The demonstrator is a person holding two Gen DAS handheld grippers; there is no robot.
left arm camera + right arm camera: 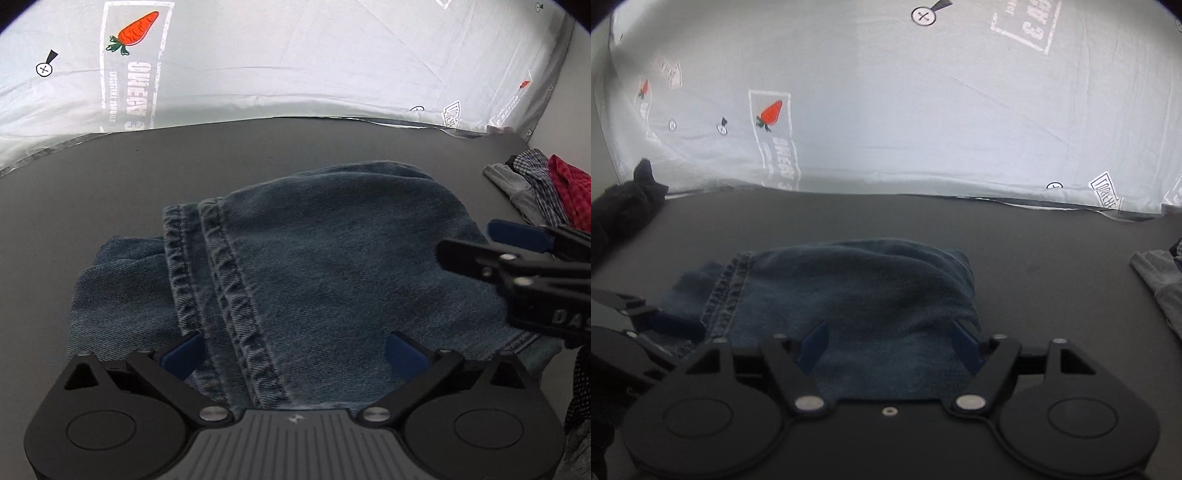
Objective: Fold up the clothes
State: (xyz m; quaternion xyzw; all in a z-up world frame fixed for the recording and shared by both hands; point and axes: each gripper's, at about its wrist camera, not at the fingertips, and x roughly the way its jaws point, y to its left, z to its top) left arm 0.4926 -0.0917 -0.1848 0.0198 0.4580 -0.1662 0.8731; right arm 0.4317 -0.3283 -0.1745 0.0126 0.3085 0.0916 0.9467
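- Both grippers, left gripper [293, 354] and right gripper [891, 345], are hovering with fingers spread, pinching nothing.
- I am seeing the folded jeans [314, 251] lying directly beneath both, hems toward the left gripper.

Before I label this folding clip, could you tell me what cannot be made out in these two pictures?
- Near edge of the folded jeans: hidden in both views behind the left tongs and the right tongs.
- Pile of clothes: cut off by the right edge in the left wrist view; count unclear.
- Dark garment: cut off at the left edge, right wrist view; type unclear.
- Print on the white sheet: too blurred to read.
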